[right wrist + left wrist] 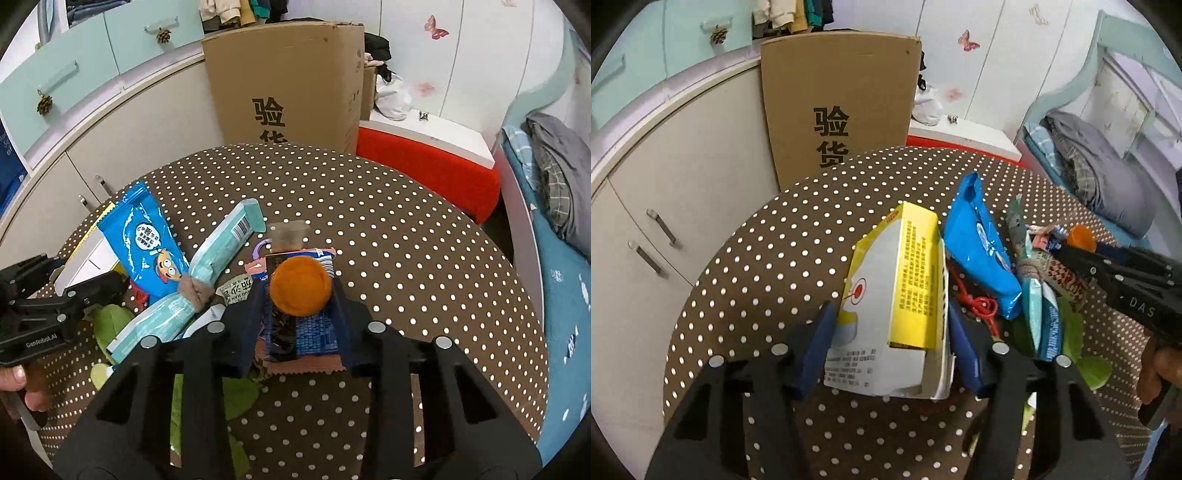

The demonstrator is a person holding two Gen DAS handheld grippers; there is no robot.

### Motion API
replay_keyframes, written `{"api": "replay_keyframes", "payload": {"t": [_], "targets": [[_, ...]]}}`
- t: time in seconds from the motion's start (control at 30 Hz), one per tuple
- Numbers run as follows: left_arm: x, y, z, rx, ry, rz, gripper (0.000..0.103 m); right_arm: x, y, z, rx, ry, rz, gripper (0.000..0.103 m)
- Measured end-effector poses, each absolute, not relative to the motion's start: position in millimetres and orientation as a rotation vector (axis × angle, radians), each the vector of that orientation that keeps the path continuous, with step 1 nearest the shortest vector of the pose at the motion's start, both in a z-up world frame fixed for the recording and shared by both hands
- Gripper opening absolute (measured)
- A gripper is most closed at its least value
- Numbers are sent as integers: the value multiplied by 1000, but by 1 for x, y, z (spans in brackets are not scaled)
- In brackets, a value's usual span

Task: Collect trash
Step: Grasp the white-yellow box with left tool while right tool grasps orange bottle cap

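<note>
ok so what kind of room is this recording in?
Most likely a bedroom at home: a bed with folded bedding, wardrobe doors with butterfly stickers, hanging clothes. The trash lies on a polka-dot table.

Your left wrist camera looks down close over the polka-dot table (768, 266) from its left; your right one, from its right. Both share the cardboard box (842, 92) behind and the blue snack bag (147, 247).
</note>
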State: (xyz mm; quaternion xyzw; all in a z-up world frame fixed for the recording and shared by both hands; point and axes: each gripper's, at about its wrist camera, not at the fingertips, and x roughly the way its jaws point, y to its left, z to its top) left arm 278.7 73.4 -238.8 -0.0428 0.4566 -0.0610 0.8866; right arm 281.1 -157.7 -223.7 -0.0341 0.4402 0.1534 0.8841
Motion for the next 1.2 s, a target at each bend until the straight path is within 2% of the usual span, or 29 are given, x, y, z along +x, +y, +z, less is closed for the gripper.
{"api": "replay_keyframes", "payload": {"t": [0.03, 0.33, 0.63, 0.9, 1.03, 1.2], "targets": [[275, 75, -238, -96, 944, -123, 59, 277, -161, -222, -68, 907, 321, 29], [237, 86, -225, -145, 896, -93, 59, 240, -184, -203, -8, 861, 341, 29], [187, 85, -187, -151, 804, -95, 59, 185, -220, -173, 61, 785, 342, 29], [164, 50, -154, -63, 747, -165, 59, 146, -269, -143, 112, 720, 299, 29], [155, 31, -148, -39, 752, -222, 59, 134, -282, -150, 119, 743, 304, 29], [143, 5, -149, -16, 770, -299, 59, 125, -272, -194, 113, 852, 336, 29]]}}
